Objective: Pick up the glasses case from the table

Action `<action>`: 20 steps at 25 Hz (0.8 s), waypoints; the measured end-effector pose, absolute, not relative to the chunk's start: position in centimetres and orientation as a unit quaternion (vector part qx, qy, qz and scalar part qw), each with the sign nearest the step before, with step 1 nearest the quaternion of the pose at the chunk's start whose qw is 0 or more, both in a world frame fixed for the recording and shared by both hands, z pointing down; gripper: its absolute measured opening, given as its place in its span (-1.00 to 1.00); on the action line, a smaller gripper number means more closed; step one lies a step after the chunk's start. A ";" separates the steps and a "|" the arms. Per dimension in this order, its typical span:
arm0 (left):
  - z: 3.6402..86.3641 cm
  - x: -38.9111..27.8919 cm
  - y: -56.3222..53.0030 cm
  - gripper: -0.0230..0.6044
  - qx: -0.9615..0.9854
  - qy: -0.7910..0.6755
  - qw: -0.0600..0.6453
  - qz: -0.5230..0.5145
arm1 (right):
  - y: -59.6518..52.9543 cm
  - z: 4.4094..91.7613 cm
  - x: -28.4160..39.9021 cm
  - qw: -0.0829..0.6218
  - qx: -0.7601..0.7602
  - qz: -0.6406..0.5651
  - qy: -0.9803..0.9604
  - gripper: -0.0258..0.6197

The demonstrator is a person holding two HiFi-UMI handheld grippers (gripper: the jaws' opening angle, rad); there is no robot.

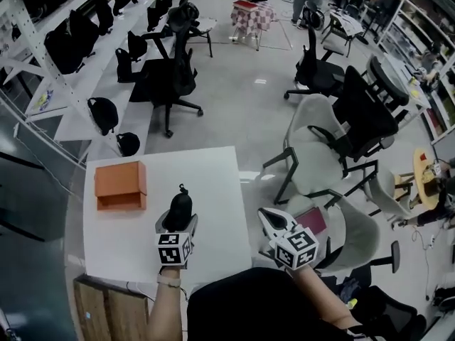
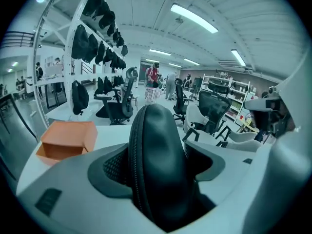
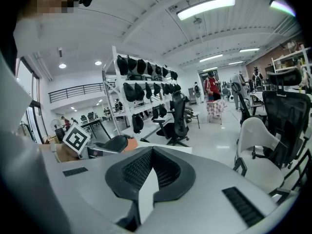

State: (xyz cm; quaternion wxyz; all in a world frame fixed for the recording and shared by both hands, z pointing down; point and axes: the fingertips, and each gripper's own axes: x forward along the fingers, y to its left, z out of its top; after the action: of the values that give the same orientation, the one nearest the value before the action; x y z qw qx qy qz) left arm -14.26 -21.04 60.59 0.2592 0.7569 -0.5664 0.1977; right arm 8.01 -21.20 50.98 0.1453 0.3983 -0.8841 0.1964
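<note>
Since the left tool (image 1: 178, 217) is pinching the glasses case (image 2: 157, 160) across its narrow sides, with the zip seam running up between the pads, the rounded black shell sits deep and looks unlikely to roll out; the case juts forward over the near part of the white counter (image 1: 213, 183), though I cannot tell whether it is clear of the surface; an orange box (image 1: 121, 185) lies well apart to the left, out of the way; the right tool (image 3: 153, 149) is pressed together on nothing and hangs off the counter's right edge, probably idle because one grip is enough for so light a thing.
</note>
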 end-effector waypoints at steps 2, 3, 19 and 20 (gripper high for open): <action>58.6 -14.6 -20.1 0.19 0.762 -0.569 0.243 0.193 | -21.3 50.5 6.8 0.143 0.383 0.192 -0.892 -0.84; 57.6 -14.7 -19.7 0.19 0.765 -0.570 0.235 0.189 | -21.4 50.3 6.2 0.141 0.375 0.190 -0.897 -0.84; 47.9 -15.6 -16.8 0.19 0.786 -0.586 0.152 0.126 | -22.6 46.8 1.1 0.123 0.304 0.151 -0.933 -0.84; 47.8 -15.6 -16.8 0.19 0.787 -0.586 0.152 0.121 | -22.5 46.6 1.1 0.120 0.302 0.153 -0.933 -0.84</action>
State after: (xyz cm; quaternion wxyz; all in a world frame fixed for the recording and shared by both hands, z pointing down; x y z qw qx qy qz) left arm -15.62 -16.77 47.78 0.1525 0.7865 -0.5861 0.1209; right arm 1.11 -22.50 46.64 0.1200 0.3015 -0.9334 0.1530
